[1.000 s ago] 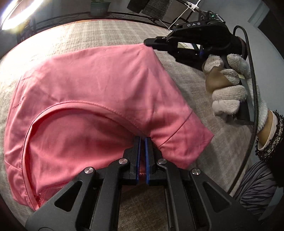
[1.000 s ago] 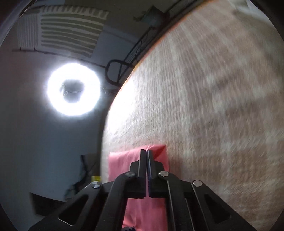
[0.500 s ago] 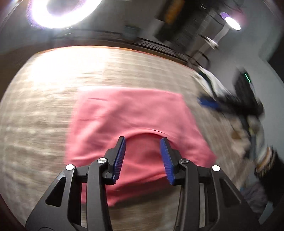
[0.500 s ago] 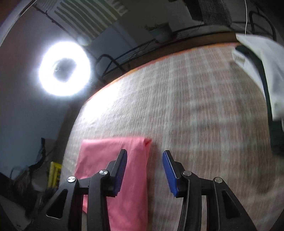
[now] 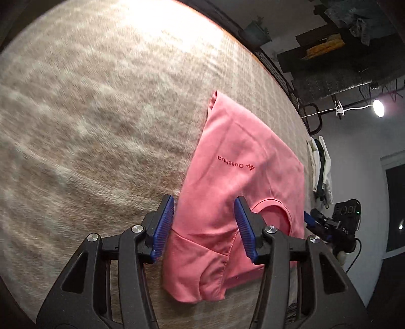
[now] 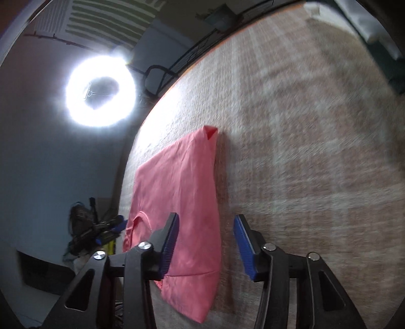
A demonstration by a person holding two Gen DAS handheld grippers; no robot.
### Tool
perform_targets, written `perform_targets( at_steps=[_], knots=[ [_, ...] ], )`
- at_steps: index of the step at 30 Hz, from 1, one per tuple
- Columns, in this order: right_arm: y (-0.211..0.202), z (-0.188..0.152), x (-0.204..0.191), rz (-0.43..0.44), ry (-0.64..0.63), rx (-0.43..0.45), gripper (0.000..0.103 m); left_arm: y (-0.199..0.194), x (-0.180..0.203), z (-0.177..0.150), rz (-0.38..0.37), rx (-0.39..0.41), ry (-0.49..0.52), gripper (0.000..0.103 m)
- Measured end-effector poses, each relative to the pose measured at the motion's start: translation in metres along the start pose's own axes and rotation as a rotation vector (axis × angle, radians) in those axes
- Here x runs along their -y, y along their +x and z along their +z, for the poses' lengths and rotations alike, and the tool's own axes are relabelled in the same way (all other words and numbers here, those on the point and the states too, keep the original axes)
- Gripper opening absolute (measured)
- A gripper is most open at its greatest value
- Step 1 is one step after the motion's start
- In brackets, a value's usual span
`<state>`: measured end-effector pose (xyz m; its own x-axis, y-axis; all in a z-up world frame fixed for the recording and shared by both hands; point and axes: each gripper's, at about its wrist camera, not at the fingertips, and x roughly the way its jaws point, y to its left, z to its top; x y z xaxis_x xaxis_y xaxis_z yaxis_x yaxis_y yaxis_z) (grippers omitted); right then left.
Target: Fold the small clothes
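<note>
A beige woven cloth with a faint check pattern covers the work surface, brightly lit along its far edge. The room around it is dim, with grey walls. A ring light glows beyond the surface's edge in the right wrist view, with a striped panel above it. In the left wrist view a small lamp shines at the right, dark shelves stand behind the surface, and a potted plant sits by the far edge. White and dark clothes lie at the cloth's right edge.

The pink T-shirt lies folded flat on the cloth, its red "Quechua" logo upside down and its neckline toward the right. The left gripper hangs above its near end, jaws opening, nothing pressed between the blue pads. The right gripper has its jaws spread, above the shirt's right edge, gripping nothing. It also shows blurred at the right of the left wrist view. Nothing lies between the grippers and the shirt.
</note>
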<state>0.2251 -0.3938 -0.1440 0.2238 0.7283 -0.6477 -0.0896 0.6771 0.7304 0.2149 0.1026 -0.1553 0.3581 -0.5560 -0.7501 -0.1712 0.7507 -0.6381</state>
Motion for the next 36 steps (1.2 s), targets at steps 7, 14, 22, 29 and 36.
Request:
perform_targets(
  at_steps=[7,14,22,29,36],
  knots=[
    [0.028,0.005,-0.003,0.069,0.023,-0.021,0.04,0.005,0.003,0.009,-0.052,0.016,-0.027,0.05],
    [0.047,0.013,-0.021,0.034,0.016,-0.039,0.019,0.028,0.028,0.011,-0.001,-0.01,0.011,0.014],
    [0.036,0.014,-0.075,-0.159,-0.158,-0.007,0.006,0.012,0.074,-0.001,0.138,0.123,0.201,0.007],
    [0.02,0.005,-0.109,-0.212,-0.262,0.022,0.005,0.001,0.107,-0.012,0.14,0.178,0.301,0.006],
    [-0.005,-0.004,-0.126,-0.223,-0.319,0.066,0.005,0.004,0.145,-0.028,0.107,0.174,0.383,0.006]
  ],
)
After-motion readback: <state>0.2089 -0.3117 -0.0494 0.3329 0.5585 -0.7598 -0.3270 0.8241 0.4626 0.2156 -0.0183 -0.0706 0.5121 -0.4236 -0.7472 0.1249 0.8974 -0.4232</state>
